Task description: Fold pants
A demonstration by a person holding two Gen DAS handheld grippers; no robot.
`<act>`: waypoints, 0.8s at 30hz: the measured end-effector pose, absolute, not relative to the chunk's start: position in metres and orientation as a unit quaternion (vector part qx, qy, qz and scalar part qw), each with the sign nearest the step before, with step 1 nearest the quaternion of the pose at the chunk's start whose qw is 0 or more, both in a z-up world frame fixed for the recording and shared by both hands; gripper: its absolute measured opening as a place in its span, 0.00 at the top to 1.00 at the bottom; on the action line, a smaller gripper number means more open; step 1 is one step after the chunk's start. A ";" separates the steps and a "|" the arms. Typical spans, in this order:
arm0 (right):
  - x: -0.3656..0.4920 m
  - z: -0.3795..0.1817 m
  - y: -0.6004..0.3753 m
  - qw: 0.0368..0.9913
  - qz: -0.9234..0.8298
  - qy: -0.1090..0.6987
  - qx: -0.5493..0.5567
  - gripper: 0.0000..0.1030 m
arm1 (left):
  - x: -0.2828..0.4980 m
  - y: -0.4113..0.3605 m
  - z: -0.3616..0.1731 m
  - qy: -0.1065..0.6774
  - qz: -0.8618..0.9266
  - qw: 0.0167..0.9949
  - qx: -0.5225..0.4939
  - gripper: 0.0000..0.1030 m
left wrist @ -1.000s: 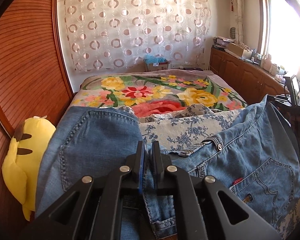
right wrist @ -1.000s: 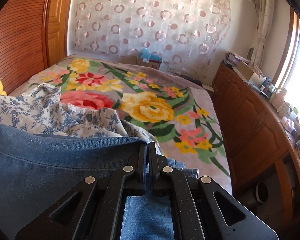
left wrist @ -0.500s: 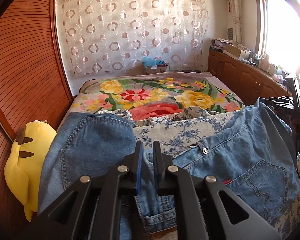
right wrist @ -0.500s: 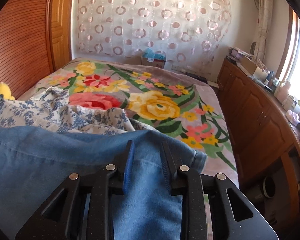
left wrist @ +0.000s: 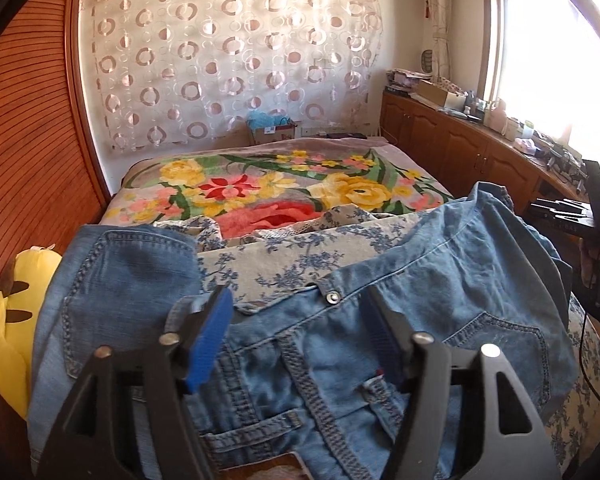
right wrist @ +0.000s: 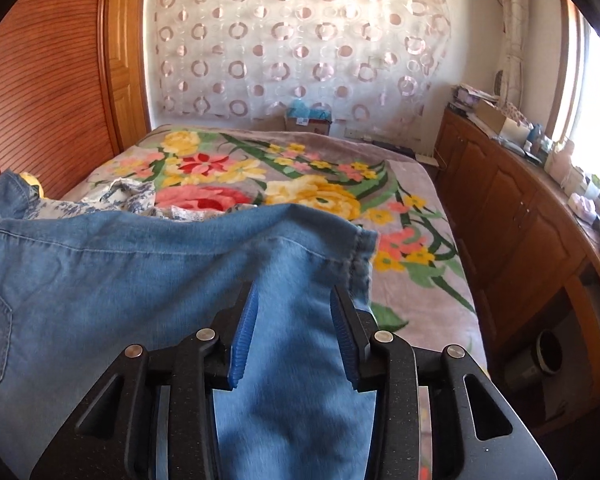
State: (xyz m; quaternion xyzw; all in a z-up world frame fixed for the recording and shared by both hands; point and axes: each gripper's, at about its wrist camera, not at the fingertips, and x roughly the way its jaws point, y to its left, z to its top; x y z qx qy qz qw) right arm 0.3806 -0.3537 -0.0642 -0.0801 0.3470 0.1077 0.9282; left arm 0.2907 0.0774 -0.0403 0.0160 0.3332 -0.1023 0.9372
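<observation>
Denim pants (left wrist: 400,280) lie under both down-tilted tools, left (left wrist: 300,320) and right (right wrist: 294,320) just spread, pinching nothing.

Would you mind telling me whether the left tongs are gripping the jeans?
Apart. In the left wrist view the left tongs have just opened, both pads clear of the jeans.

The pants (left wrist: 440,280) are blue jeans, soft and a bit faded. They lie spread out across the near end of the bed (left wrist: 260,184), on top of a white cloth with little blue flowers (left wrist: 300,252). The waist part faces up, with a shiny metal button (left wrist: 333,297) and belt loops showing. A back pocket with stitched lines sits on one side. One leg (right wrist: 180,272) stretches sideways toward the edge of the bed, and its stitched hem (right wrist: 360,256) is a little crumpled. The cloth has wrinkles and folds.
</observation>
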 end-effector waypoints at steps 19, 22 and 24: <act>0.319 -0.084 -0.418 0.913 0.082 0.398 -0.011 0.58 | 0.276 0.004 -0.069 0.367 -0.161 0.916 0.027 0.35; 0.322 -0.089 -0.416 0.908 0.098 0.407 0.002 0.57 | 0.272 -0.003 -0.079 0.373 -0.166 0.912 0.033 0.35; 0.323 -0.093 -0.414 0.906 0.096 0.412 0.002 0.57 | 0.270 -0.006 -0.085 0.376 -0.167 0.911 0.038 0.35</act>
